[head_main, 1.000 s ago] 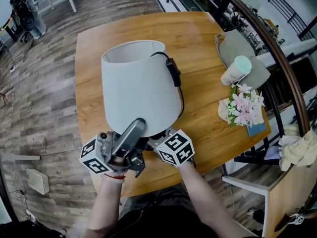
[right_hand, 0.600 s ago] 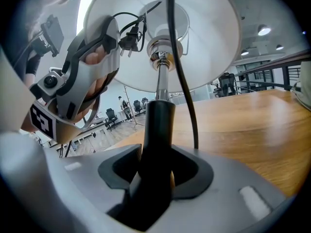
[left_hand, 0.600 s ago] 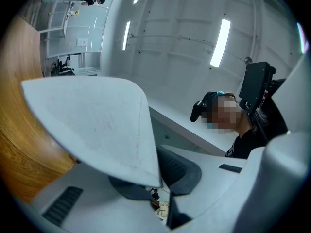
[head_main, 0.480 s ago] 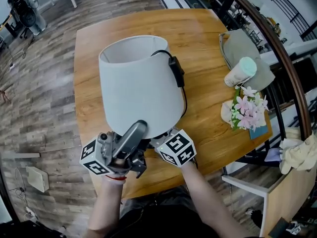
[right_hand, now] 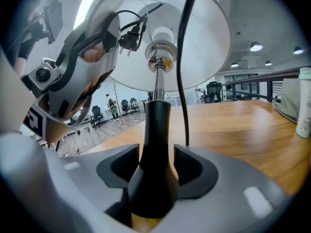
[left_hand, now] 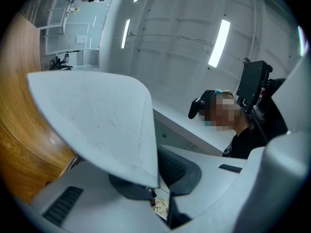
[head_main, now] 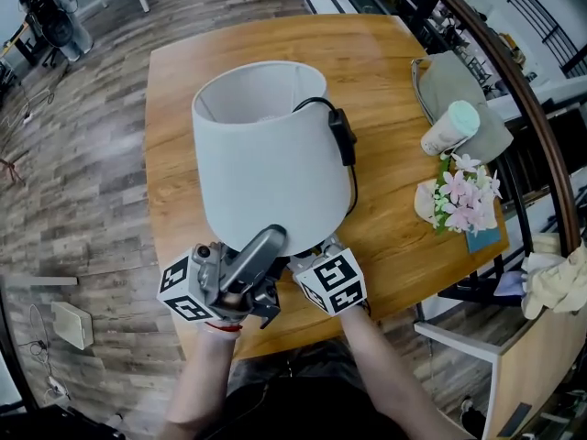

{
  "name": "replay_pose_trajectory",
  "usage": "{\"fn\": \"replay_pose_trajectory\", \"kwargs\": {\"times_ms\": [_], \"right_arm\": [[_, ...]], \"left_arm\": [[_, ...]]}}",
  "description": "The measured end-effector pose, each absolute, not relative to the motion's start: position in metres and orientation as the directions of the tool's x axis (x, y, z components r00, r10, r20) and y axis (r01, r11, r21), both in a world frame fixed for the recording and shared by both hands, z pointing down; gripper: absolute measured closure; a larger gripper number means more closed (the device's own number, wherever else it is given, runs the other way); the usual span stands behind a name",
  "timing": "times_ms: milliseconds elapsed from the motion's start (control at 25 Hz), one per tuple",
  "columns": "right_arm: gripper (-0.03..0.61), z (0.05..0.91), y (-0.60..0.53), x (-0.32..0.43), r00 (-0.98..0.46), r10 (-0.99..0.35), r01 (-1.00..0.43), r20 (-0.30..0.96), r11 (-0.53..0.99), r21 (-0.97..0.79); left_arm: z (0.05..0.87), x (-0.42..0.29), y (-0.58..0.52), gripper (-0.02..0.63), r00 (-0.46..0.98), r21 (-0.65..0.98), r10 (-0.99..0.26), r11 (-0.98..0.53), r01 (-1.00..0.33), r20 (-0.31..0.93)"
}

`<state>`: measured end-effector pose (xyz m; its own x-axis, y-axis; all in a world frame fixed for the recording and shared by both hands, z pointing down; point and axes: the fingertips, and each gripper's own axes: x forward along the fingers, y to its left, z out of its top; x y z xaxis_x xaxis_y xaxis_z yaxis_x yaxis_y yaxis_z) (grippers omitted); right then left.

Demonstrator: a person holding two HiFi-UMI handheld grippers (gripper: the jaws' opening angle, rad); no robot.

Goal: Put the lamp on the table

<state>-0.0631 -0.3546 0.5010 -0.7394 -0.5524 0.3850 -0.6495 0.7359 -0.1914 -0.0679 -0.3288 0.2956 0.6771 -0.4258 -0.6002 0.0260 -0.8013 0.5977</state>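
Note:
The lamp has a white shade, a black stem and a black cord with a switch. It stands upright near the front edge of the wooden table. My left gripper is shut on the lower rim of the shade, which runs between its pads. My right gripper reaches under the shade with the stem between its jaws. Those jaws are opening, and a gap shows on both sides of the stem. In the head view the shade hides the right gripper's tips.
At the table's right side stand a bunch of pink flowers, a white cup with a green lid and a grey cloth thing. A chair stands off the right corner. The cord's plug hangs inside the shade.
In the head view the lamp and both grippers sit a little further right and lower than a second ago. The left gripper's hold on the shade looks the same.

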Motion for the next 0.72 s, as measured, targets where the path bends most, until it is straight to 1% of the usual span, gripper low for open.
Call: {"fn": "replay_pose_trajectory", "kwargs": {"times_ms": [360, 560, 720], "right_arm": [[0.360, 0.503, -0.338, -0.039, -0.676, -0.622, -0.721, 0.394, 0.670, -0.179], [0.368, 0.498, -0.327, -0.033, -0.663, -0.635, -0.733, 0.397, 0.658, -0.171], [0.447, 0.489, -0.320, -0.028, -0.643, -0.661, -0.750, 0.386, 0.646, -0.142]], "left_arm": [[0.301, -0.060, -0.309, 0.595, 0.693, 0.597, -0.409, -0.801, 0.039, -0.594], [0.304, -0.055, -0.298, 0.594, 0.698, 0.598, -0.405, -0.800, 0.042, -0.590], [0.306, -0.051, -0.291, 0.594, 0.713, 0.595, -0.396, -0.803, 0.037, -0.579]]}}
